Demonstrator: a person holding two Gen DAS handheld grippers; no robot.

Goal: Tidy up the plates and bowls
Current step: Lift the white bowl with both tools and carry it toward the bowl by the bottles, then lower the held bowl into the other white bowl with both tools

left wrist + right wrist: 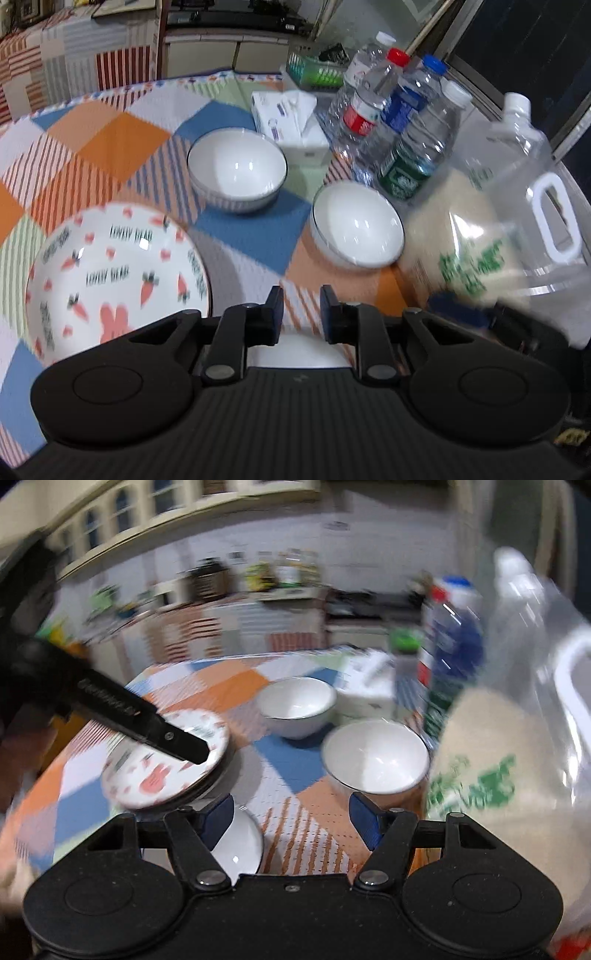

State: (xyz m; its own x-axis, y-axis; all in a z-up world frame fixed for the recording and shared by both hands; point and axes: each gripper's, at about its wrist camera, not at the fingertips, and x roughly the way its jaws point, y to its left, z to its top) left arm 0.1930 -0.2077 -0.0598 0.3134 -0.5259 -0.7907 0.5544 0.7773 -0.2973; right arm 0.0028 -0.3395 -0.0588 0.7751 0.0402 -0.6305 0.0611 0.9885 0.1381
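Between the fingers of the left gripper (299, 312), nothing is held: the jaws stand narrowly parted over bare cloth, with a white rim just below them that cannot be identified.

Right gripper (291, 821): jaws wide and empty. A small white ceramic bowl (236, 843) lies against the inner side of its left finger, partly hidden under the body.

Items outward, left wrist view:
- Round white ceramic plate with carrot and rabbit print (118, 273), at 10 o'clock, flat on the cloth, near the gripper.
- White ceramic bowl with dark rim, nearer (357, 226), at 1 o'clock, upright and empty.
- White ceramic bowl with ribbed outer wall, farther (237, 170), at 11 o'clock, upright and empty, apart from the nearer one.
- White cardboard tissue box (291, 123), at 12 o'clock behind the bowls.
- Cluster of clear plastic water bottles (399, 122), at 1 o'clock.
- Large clear plastic jug with white handle, holding pale grain (491, 229), at 2 o'clock, just beside the nearer bowl.
- Patchwork tablecloth in orange, blue and stripes (110, 136), under everything.

Risks: the nearer bowl sits close to the jug, so a wide right jaw approaching it could nudge the jug or bottles. The glazed rims look slippery; a shallow pinch may let a bowl tip. Heavy blur in the right view suggests fast motion, which would worsen aim.

Pose: left gripper is low and roughly level, pointing across the table; in the right view its finger appears at 9 o'clock, overlapping the plate. Right gripper is pitched slightly down toward the bowls.
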